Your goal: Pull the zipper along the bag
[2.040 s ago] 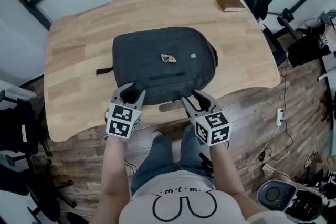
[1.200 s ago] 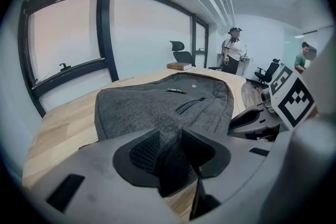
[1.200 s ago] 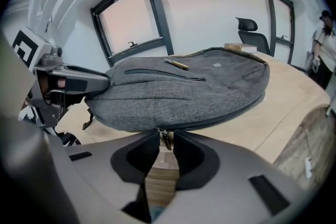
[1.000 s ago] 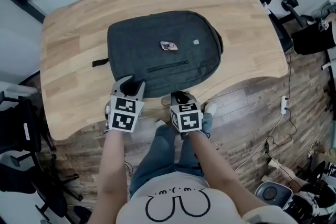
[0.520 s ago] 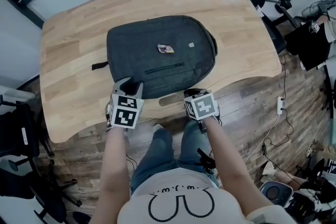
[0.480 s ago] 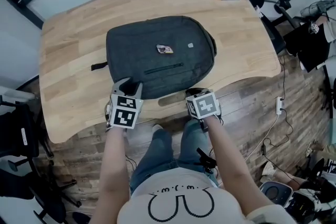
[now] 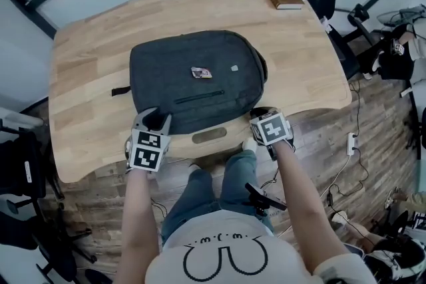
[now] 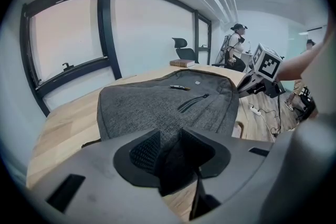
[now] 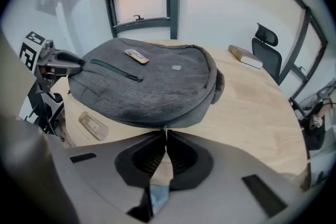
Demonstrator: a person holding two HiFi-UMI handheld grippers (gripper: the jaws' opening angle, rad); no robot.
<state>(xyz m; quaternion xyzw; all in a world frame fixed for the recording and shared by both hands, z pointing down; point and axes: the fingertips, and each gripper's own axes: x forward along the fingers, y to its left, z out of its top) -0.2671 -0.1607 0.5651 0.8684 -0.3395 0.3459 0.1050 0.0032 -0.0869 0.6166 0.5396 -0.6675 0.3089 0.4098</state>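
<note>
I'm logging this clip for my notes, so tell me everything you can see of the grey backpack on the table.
The backpack is dark grey woven fabric, lying flat and front-up on the wooden table, its rounded top toward the right. Its front shows a slanted zip pocket, a small pale label and a small colourful item. A black strap pokes out at the left. The left gripper pinches its near corner; the right gripper is shut on the zipper pull at its near edge.
</note>
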